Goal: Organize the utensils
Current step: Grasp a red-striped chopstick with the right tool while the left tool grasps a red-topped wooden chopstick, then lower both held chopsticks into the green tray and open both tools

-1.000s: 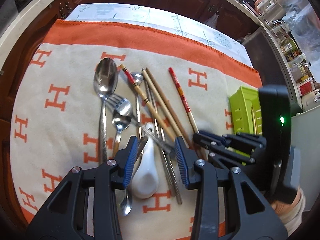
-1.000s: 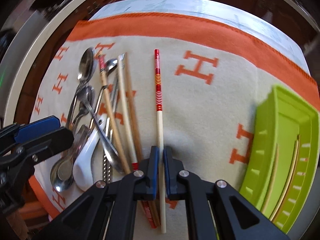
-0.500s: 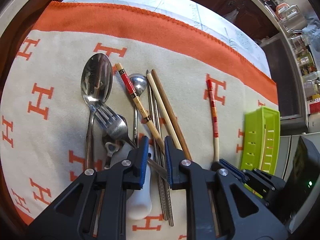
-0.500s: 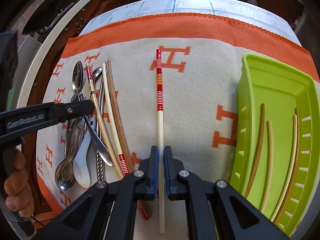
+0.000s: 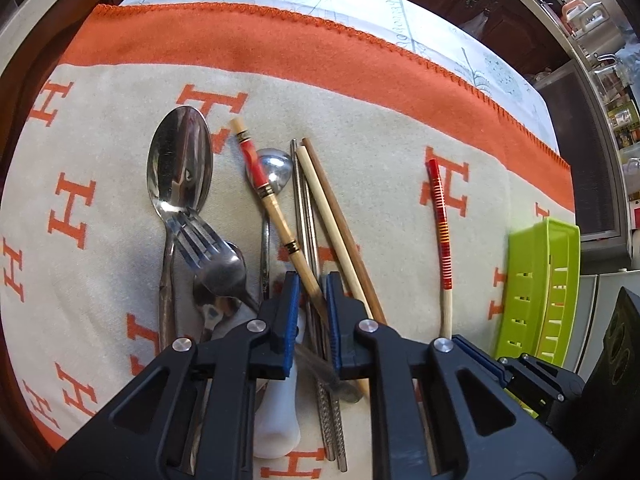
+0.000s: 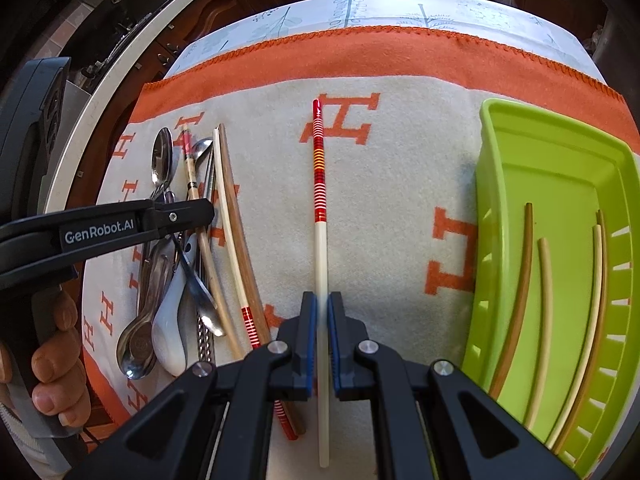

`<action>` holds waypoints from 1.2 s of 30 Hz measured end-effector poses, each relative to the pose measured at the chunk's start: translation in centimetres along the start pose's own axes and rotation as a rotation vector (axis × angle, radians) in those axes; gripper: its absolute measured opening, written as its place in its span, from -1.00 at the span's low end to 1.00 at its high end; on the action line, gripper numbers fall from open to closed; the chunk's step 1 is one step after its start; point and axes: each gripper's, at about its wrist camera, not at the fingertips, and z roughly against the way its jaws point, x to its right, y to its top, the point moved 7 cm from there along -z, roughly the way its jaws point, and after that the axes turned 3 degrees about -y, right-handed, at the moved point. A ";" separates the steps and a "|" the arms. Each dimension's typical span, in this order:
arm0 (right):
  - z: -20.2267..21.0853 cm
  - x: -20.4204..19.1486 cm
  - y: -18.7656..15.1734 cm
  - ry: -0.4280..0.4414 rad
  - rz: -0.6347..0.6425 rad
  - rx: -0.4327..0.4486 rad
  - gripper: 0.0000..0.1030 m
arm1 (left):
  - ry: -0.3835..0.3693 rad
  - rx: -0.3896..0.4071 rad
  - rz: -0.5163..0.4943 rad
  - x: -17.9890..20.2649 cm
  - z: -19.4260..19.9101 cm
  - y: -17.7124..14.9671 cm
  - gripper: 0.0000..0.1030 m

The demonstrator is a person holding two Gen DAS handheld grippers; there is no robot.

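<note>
My left gripper (image 5: 311, 280) is shut on a bamboo chopstick with a red top (image 5: 276, 212), low over the utensil pile. The pile holds a large spoon (image 5: 180, 160), a fork (image 5: 196, 236), a white ceramic spoon (image 5: 276, 420), metal chopsticks (image 5: 304, 208) and two plain wooden chopsticks (image 5: 332, 216). My right gripper (image 6: 322, 300) is shut on a red-striped chopstick (image 6: 319, 168), which points away over the cloth between the pile and the green tray (image 6: 560, 152). Several wooden chopsticks lie in that tray. The right wrist view shows the left gripper (image 6: 200, 214) from the side.
A cream cloth with orange H marks and an orange border (image 5: 360, 60) covers the table. The person's hand (image 6: 52, 360) grips the left handle at the table's left edge. Dark cabinets stand behind, and a cluttered counter is at the far right.
My left gripper dropped from open above the pile and closed around the red-topped chopstick. My right gripper carried the striped chopstick rightward, away from the pile and nearer the green tray.
</note>
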 end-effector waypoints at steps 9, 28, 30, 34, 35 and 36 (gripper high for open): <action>0.4 0.3 -0.5 0.019 -0.026 0.007 -0.90 | -0.063 0.006 -0.006 1.1 1.4 -1.1 -0.93; 9.0 3.0 -4.1 0.103 -0.123 0.145 -0.89 | -0.246 0.013 -0.155 11.3 8.0 -6.8 -0.92; 9.9 4.4 -4.8 0.087 -0.142 0.162 -0.89 | -0.248 0.013 -0.186 13.0 7.9 -7.2 -0.92; 10.9 7.6 -6.3 0.037 -0.187 0.175 -0.89 | -0.247 -0.002 -0.236 16.7 7.1 -8.2 -0.92; 11.0 8.3 -6.6 0.025 -0.195 0.177 -0.89 | -0.246 -0.005 -0.242 17.4 6.6 -8.3 -0.92; 11.3 9.1 -6.9 0.011 -0.206 0.180 -0.89 | -0.245 -0.006 -0.252 18.3 6.3 -8.6 -0.92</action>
